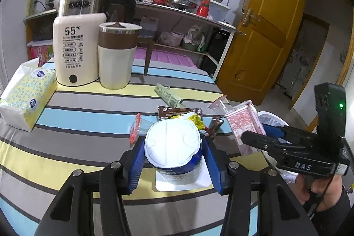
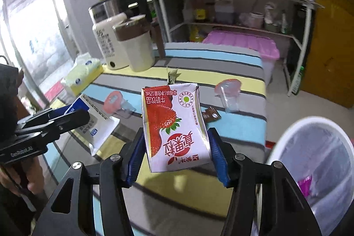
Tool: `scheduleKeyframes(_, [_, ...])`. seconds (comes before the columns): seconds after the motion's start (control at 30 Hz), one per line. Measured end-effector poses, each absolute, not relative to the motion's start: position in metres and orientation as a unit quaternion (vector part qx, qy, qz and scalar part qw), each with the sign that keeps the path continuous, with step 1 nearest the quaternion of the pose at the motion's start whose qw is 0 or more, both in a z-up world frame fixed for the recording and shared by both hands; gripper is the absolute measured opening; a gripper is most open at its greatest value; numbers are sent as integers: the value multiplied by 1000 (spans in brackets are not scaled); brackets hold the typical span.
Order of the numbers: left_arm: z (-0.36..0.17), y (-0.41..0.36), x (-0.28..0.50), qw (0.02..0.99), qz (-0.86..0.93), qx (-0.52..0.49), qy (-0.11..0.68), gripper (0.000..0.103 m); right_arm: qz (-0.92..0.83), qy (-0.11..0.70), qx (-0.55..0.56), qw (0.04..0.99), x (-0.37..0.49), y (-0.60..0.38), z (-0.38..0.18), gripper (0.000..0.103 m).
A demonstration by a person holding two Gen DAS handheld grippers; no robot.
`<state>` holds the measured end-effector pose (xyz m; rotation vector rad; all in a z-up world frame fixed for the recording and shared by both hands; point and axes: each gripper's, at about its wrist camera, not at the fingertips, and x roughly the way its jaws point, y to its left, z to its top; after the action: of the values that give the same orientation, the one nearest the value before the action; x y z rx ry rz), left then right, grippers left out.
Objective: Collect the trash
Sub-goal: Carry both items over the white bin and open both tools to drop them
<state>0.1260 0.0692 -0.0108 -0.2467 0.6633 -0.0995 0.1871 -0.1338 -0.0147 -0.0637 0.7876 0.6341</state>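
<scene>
1. My left hand-held gripper [image 1: 173, 160] stands fairly wide around a blue-and-white carton [image 1: 174, 154], pads against its sides, carton upright on the striped surface [image 1: 73, 143] so I can lift it straight.
2. My right hand-held gripper [image 2: 176, 152] clamps the strawberry milk carton [image 2: 174, 127] clear of the surface, beside the white bin [image 2: 314, 167]; I judge it goes there.
3. Farther off, wrappers [image 1: 177, 113] and a jelly cup [image 2: 229, 92] lie uncollected.

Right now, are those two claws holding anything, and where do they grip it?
Yes. The left claw grips a blue-and-white milk carton by its two sides. The right claw grips a strawberry milk carton by its side edges, near one end.
</scene>
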Motion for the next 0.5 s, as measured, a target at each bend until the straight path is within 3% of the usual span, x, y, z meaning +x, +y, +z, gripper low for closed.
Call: scheduleKeyframes(0.5, [-1, 13, 95, 939, -76, -92, 321, 51, 254, 363, 4, 896, 124, -182, -3, 56])
